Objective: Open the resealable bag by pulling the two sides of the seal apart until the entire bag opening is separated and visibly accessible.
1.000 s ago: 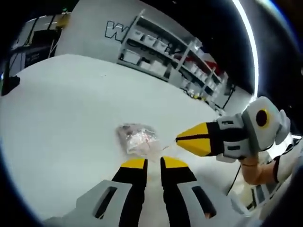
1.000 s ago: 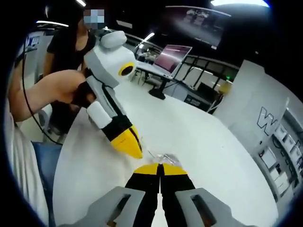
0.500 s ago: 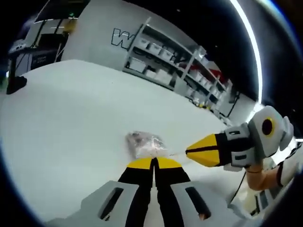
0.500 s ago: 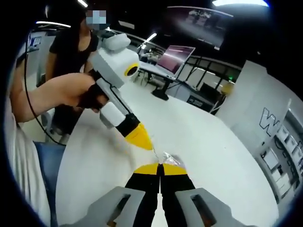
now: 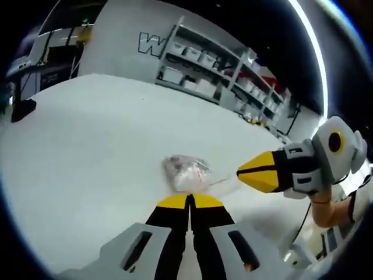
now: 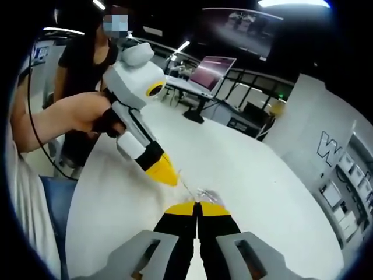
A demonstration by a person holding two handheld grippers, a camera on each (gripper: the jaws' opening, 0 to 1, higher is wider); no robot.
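hiding the bag [image 5: 186, 173] seal, both grippers [image 5: 189, 201] [image 6: 197, 207] pinch it.

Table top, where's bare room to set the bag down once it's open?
The white table lies bare from the bag out to its far edge by the shelving, and toward the laptop. It is crowded near the bag, where the left hand-held gripper and right hand-held gripper meet.

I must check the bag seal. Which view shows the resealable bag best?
The left gripper view: the resealable bag lies whole on the white table. In the right gripper view, a small part shows above the tongs.
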